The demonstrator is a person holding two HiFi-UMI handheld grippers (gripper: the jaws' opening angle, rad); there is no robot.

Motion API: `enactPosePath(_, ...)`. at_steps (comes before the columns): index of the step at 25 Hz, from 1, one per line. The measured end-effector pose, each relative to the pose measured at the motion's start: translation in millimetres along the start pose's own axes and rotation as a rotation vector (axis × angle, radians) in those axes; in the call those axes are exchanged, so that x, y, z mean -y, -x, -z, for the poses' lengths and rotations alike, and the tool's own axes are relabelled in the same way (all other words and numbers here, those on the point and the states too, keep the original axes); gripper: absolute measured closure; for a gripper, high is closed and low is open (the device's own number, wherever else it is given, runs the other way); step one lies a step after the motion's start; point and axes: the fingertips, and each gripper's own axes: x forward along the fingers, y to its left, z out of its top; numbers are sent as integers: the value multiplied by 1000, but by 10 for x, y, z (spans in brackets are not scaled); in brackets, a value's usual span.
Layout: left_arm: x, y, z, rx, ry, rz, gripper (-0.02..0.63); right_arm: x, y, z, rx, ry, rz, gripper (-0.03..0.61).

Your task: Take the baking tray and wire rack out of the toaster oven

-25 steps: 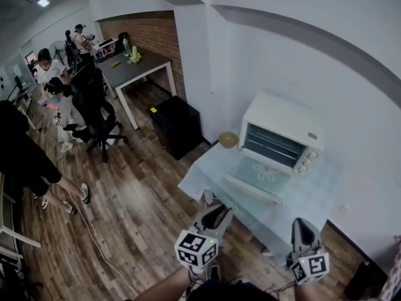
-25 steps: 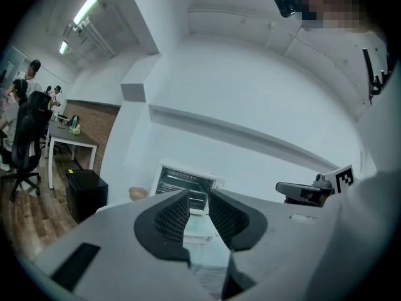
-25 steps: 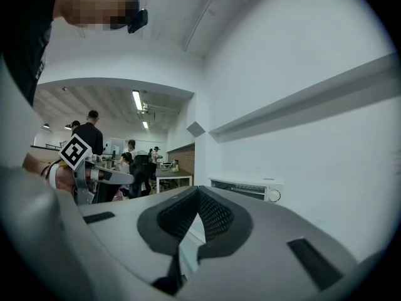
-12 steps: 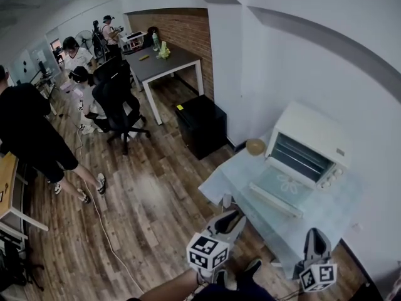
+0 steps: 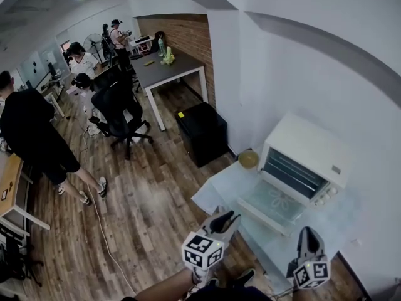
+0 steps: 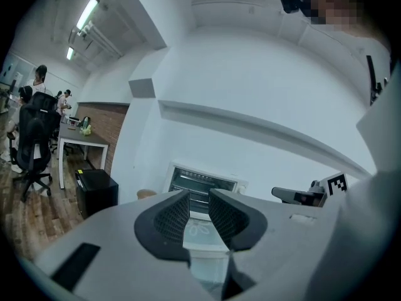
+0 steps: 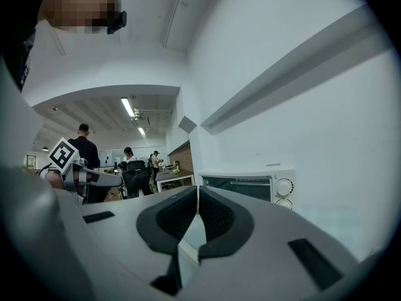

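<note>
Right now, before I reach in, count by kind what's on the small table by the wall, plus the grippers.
Toaster oven, door open: 1
Round tan object beside it: 1
Grippers: 2 (left gripper, right gripper)
Total: 4

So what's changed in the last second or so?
Only the head camera has swung; the toaster oven now sits lower right in its view. The left gripper and right gripper still hang short of the table, holding nothing. Oven door still open; left jaws apart, right jaws together.
</note>
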Motion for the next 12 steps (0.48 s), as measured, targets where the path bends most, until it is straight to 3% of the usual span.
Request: enactPosePath(12,238,-872,-122,-47,8,-8,525,844,-314,-20,-27,-67,13,569)
